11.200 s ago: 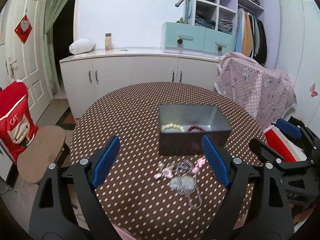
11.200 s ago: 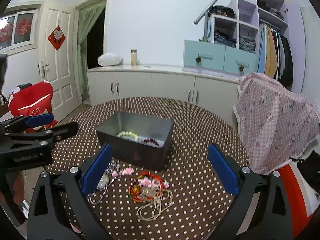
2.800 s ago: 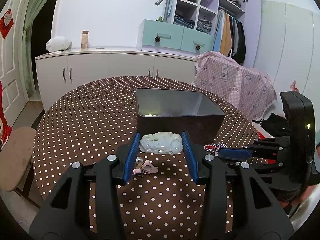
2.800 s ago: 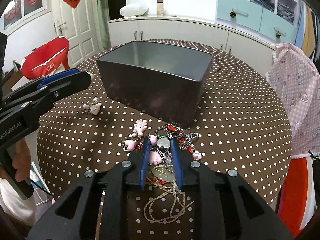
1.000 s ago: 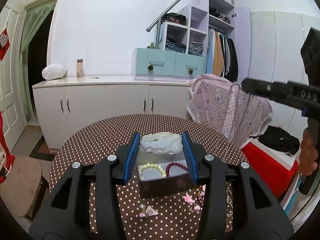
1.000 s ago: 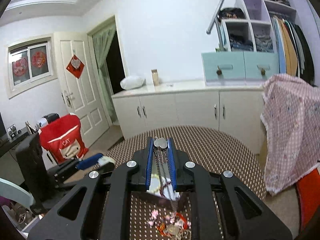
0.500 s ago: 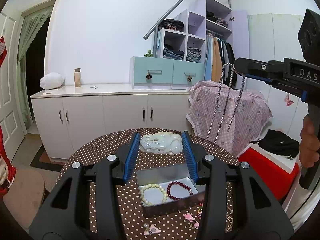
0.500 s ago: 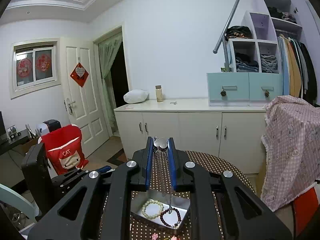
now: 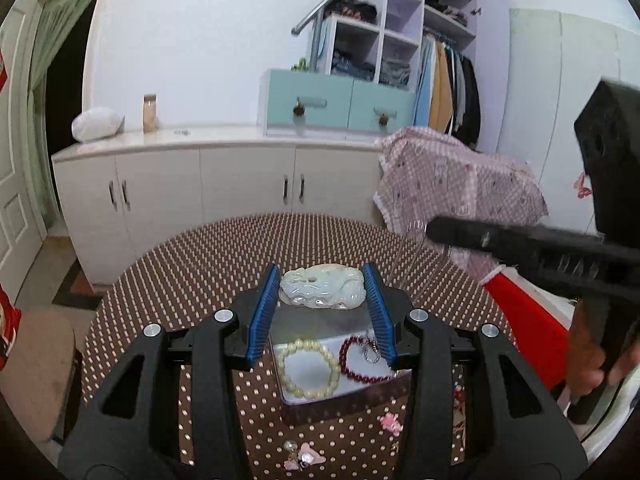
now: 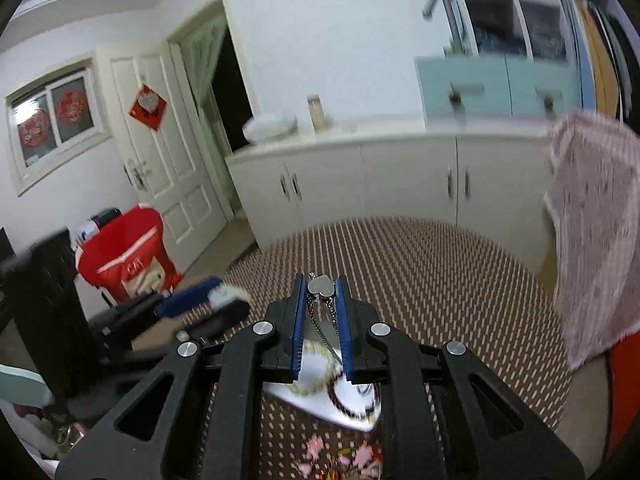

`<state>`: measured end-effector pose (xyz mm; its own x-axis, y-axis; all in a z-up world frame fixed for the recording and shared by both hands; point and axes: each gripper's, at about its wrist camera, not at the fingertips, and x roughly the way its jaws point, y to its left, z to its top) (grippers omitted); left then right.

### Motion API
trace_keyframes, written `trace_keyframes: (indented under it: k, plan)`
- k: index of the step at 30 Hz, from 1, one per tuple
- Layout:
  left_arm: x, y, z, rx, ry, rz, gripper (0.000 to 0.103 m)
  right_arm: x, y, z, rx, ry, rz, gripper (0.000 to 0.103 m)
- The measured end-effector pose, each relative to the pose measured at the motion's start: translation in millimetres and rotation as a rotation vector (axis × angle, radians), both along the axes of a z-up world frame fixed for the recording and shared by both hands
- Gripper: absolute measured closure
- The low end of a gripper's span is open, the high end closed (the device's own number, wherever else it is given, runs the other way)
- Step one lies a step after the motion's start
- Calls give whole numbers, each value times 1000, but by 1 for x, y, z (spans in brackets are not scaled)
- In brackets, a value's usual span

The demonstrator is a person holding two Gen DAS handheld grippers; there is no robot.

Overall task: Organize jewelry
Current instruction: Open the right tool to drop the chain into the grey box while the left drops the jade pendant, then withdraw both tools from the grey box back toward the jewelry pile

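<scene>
In the left wrist view, the left gripper (image 9: 322, 294) is clamped on a pale green carved jade piece (image 9: 322, 290), held between its blue pads above the far rim of a grey metal box (image 9: 320, 398) on the brown polka-dot table (image 9: 208, 264). Inside the box lie a cream bead bracelet (image 9: 307, 368) at about 7 o'clock and a dark red bead bracelet (image 9: 360, 364) at 5 o'clock from the jade, with a chain end resting on the red one. Pink charms (image 9: 390, 424) lie on the table at 5 o'clock of the box. The right gripper's black body enters from 3 o'clock. In the right wrist view, blurred, the right gripper (image 10: 321, 286) is clenched on a silver heart pendant necklace (image 10: 321, 286); its chain hangs into the box (image 10: 320, 400) below.
</scene>
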<state>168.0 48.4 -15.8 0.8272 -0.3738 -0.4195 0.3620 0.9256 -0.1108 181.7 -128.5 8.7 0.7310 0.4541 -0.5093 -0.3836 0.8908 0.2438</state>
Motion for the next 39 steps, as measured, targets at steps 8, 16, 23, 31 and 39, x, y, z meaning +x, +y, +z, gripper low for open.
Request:
trace_keyframes:
  k: [8, 16, 23, 31, 39]
  plan:
    - [-2, 1, -6, 11, 13, 7, 35, -8, -12, -14, -12, 42, -46, 52]
    - [-3, 4, -13, 5, 48, 30, 35, -19, -21, -21, -48, 40, -80, 45]
    - [-13, 4, -18, 15, 54, 33, 35, -26, -25, -28, -56, 51, -91, 45]
    - [-26, 7, -21, 2, 54, 37, 35, -36, -28, -32, -60, 62, -108, 44]
    - [-47, 4, -28, -6, 52, 30, 35, -53, -29, -40, -67, 66, -104, 40]
